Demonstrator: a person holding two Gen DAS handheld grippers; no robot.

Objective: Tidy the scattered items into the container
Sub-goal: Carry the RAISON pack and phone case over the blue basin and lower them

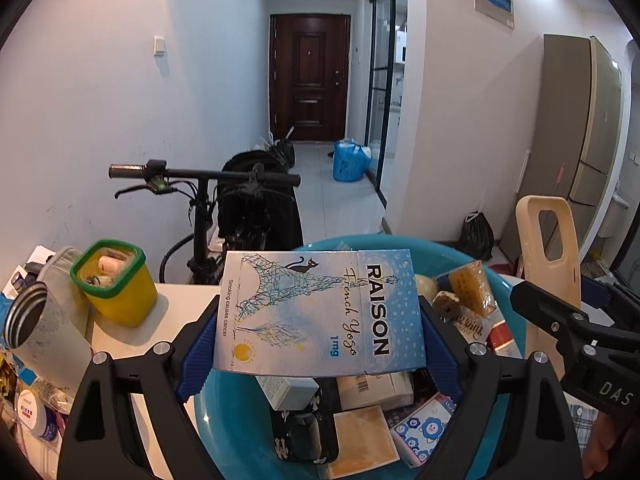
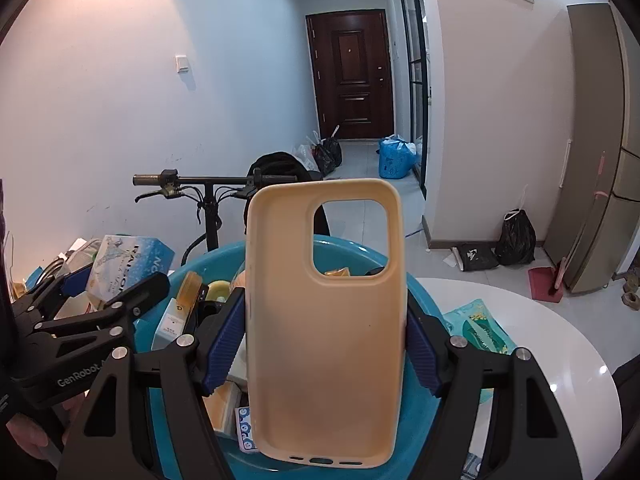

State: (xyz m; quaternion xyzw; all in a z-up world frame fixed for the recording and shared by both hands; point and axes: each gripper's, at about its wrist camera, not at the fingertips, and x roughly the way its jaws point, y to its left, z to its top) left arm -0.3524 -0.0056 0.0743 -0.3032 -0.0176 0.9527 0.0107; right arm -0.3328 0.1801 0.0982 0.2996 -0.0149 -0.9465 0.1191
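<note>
My left gripper (image 1: 320, 340) is shut on a blue-and-white Raison cigarette box (image 1: 320, 312) and holds it above the teal basin (image 1: 224, 420). The box also shows in the right wrist view (image 2: 124, 268). My right gripper (image 2: 324, 344) is shut on a beige phone case (image 2: 324, 320), held upright over the same basin (image 2: 420, 300); the case also shows in the left wrist view (image 1: 548, 256). The basin holds several items: small boxes, a black patterned case (image 1: 304, 428), a blue-flower pack (image 1: 420, 428).
On the white table (image 1: 180, 308) to the left stand a yellow tub with a green rim (image 1: 116, 280), a steel cup (image 1: 28, 316) and clutter. A teal packet (image 2: 476, 328) lies right of the basin. A scooter (image 1: 204, 184) stands behind the table.
</note>
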